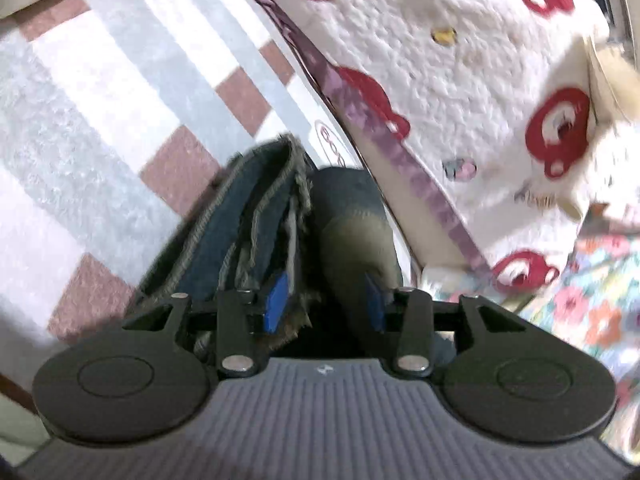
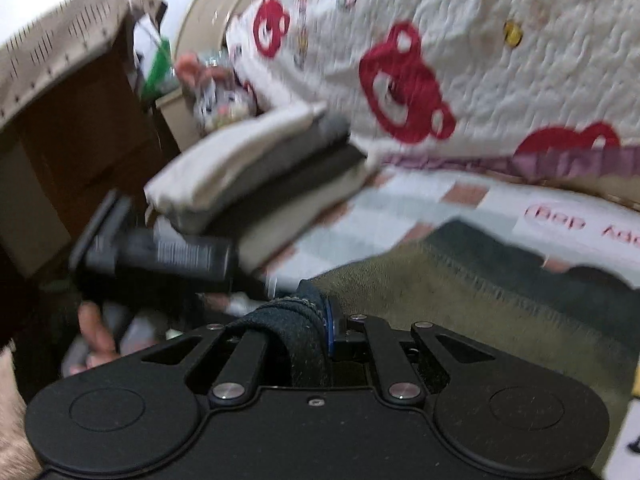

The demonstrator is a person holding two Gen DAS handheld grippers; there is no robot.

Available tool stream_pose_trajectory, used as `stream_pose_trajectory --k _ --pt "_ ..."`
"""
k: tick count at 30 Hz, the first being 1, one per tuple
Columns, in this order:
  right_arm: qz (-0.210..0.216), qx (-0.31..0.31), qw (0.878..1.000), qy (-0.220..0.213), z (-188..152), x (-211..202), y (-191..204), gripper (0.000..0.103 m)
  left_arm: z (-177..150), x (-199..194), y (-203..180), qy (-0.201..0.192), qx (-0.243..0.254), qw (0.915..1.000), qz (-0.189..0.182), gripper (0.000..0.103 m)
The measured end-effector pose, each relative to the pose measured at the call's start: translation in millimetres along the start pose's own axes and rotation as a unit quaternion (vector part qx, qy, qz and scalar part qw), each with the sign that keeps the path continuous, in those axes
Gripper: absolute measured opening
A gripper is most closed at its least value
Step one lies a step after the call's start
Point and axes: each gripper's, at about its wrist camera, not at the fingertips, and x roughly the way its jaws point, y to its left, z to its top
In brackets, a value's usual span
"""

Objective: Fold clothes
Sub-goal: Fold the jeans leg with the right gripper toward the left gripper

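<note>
Red outlined lettering on white panel of checked sheet (image 2: 580, 220) — reads roughly "Bop" then "Ad", cut off at frame edge, blurred. Same red lettering in left wrist view (image 1: 330, 144), mostly hidden behind denim, only "Go"-like curves visible. Small pale mark on grey ribbed tool housing (image 1: 322, 369) — unreadable. White fine print on black cylinder (image 2: 180, 254) too blurred to read.

Left hand-held gripper (image 1: 326, 304) clamped on fabric, right hand-held gripper (image 2: 304, 320) likewise
</note>
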Motion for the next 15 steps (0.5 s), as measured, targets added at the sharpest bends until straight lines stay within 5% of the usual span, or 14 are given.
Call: stream_pose_trajectory --k 10,13,15 --pt "-0.033 -0.018 0.999 0.011 -15.5 28.2 26.4 0.01 15.7 3.3 5.0 -0.012 -0.02 0.9994 -0.028 0.041" --pt "-0.044 -0.034 0.998 0.024 -31.1 45.0 32.2 0.01 19.0 4.2 9.8 -0.005 -0.015 0.9998 0.014 0.044" --pt "-0.052 -0.051 0.997 0.038 -44.9 58.9 36.3 0.01 19.6 7.7 8.5 0.018 0.012 0.9955 0.092 0.048"
